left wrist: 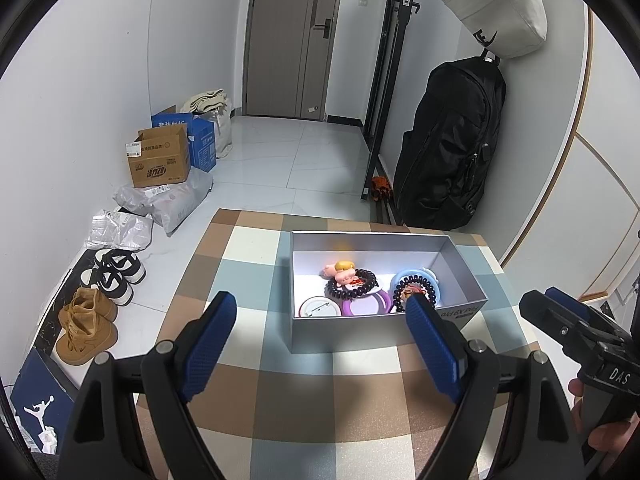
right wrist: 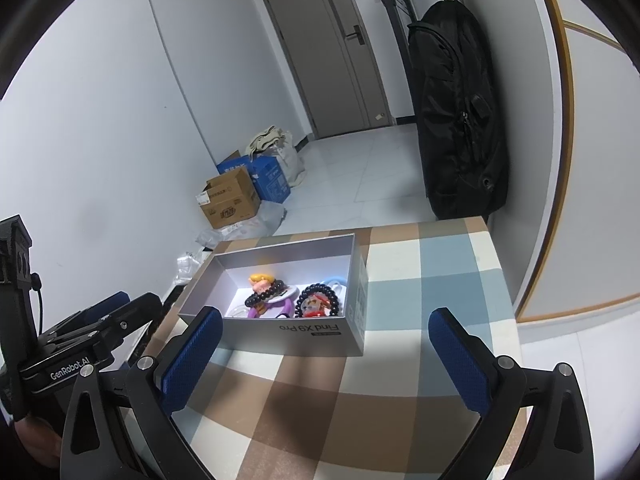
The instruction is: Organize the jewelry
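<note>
Grey box [left wrist: 384, 330] on the checked counter [left wrist: 320, 392], open at the top, its near wall printed upside down. Inside, on the white floor: a small doll with yellow hair [left wrist: 343, 271], a dark bead bracelet [left wrist: 352, 285] around it, a purple ring [left wrist: 370, 304], a round white badge [left wrist: 320, 307], and a second bead bracelet [left wrist: 416, 286] over a blue disc [left wrist: 434, 286].

Left gripper [left wrist: 322, 310] wide open, empty, held above the counter just short of the box; right fingertip overlapping the box's near right corner in the left wrist view. Right gripper [right wrist: 326, 330] likewise spread wide, holding nothing, with the box [right wrist: 304, 334] between and beyond its fingers.

Only in the left wrist view: shoes [left wrist: 102, 300] along the floor and a pale bag [left wrist: 496, 4] hung high above the black backpack [left wrist: 452, 140]. Only in the right wrist view: the far right edge of the counter [right wrist: 432, 264] and the brand text on the left gripper's body. Cardboard boxes [right wrist: 230, 200] by the wall in both.
</note>
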`<state>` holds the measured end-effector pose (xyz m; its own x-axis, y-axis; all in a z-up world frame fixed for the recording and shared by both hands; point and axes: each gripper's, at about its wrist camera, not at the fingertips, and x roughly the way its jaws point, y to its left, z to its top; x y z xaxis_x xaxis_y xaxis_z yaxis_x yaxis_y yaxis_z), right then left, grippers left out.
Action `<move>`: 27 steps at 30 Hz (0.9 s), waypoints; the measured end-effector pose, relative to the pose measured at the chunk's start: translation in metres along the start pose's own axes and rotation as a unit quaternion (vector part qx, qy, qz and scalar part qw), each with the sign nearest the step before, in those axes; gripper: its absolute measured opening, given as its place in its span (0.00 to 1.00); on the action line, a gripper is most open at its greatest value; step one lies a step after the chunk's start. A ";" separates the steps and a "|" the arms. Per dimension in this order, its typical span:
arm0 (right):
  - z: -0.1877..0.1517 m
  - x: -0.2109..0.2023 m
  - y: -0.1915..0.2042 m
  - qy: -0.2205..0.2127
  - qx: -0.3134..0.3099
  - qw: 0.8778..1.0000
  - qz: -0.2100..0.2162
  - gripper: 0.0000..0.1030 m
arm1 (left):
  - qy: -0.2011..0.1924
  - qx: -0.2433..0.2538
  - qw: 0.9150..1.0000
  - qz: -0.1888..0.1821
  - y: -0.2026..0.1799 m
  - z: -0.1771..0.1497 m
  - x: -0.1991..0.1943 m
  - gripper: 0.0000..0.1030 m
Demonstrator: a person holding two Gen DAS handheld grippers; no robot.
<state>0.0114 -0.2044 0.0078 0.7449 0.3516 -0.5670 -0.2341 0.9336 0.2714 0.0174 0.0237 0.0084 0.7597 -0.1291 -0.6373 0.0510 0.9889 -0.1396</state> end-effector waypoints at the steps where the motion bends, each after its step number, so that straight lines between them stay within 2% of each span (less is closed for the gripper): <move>1: 0.000 0.001 0.000 0.000 0.000 1.000 0.000 1.00 | 0.000 0.000 1.000 0.000 0.000 0.000 0.000 0.81; 27: 0.000 0.001 0.002 0.003 0.000 1.000 -0.002 1.00 | 0.000 0.002 1.000 -0.004 -0.001 0.001 0.000 0.81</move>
<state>0.0118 -0.2021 0.0076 0.7424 0.3474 -0.5728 -0.2307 0.9353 0.2683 0.0178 0.0226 0.0096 0.7597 -0.1371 -0.6356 0.0601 0.9881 -0.1413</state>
